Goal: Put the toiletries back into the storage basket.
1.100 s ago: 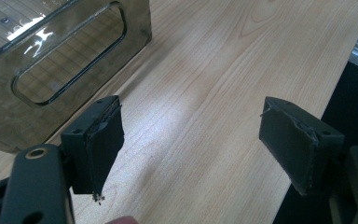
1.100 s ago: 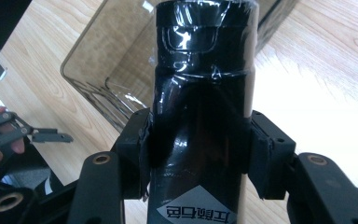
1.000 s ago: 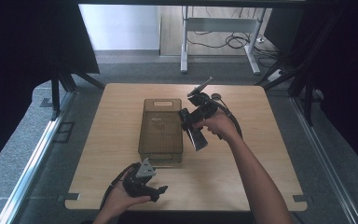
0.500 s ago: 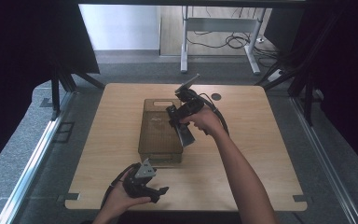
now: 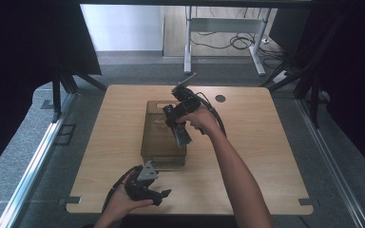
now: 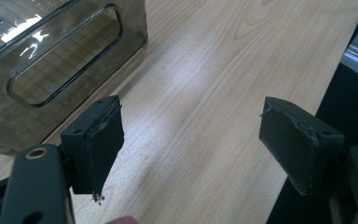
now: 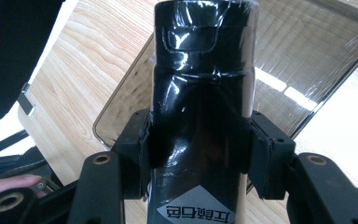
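A light wooden surface [image 5: 266, 156] with rounded corners stands on grey carpeted floor [image 5: 24, 142]. A small dark round hole [image 5: 220, 98] sits in the surface near its far edge, right of centre. Small grey brackets stick out at the near-left [image 5: 73, 200] and near-right [image 5: 305, 202] corners. A pale metal rail [image 5: 33, 166] runs along the floor to the left, and another [image 5: 330, 166] to the right. Black curtains hang at the left [image 5: 24, 42] and at the right [image 5: 356, 71]. Beyond the far edge, a white metal frame [image 5: 187, 47] stands on a lighter floor, with dark cables [image 5: 237, 42] looped just beside it.
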The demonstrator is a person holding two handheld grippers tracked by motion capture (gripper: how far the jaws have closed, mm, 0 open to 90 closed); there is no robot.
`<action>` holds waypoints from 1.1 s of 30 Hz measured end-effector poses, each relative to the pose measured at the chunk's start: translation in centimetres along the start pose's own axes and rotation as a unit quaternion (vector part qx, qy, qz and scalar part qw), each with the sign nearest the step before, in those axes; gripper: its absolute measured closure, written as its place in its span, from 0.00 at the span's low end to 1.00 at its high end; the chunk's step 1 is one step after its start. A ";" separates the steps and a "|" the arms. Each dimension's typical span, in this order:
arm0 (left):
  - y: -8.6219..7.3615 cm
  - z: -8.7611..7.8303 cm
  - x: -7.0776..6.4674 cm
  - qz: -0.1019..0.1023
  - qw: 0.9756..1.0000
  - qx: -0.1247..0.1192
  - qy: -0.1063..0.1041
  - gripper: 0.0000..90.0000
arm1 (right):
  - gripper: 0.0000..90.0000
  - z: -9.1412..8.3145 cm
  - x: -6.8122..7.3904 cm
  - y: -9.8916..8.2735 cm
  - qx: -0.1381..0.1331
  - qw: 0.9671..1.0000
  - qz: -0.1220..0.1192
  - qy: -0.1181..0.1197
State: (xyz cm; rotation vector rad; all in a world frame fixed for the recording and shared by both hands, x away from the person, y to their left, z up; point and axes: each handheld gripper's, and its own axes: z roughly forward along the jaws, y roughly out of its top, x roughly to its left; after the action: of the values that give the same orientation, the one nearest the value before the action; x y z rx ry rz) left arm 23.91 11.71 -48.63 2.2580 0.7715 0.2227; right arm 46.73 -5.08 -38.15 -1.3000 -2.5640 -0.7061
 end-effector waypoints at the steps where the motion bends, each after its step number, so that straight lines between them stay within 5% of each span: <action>1: 0.0 0.0 0.0 0.000 1.000 0.000 -0.001 0.24 | 0.54 0.1 0.0 0.1 0.001 1.000 -0.001 -0.001; 33: -0.1 -0.4 0.3 -0.004 1.000 -0.005 0.001 0.24 | 0.54 3.7 1.3 2.5 0.010 0.999 0.035 0.016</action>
State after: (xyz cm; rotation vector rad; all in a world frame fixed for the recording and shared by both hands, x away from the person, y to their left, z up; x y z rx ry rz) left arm 24.01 12.17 -48.46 2.2459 0.7777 0.2240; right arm 48.13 -1.08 -40.05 -1.3535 -2.4813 -0.6803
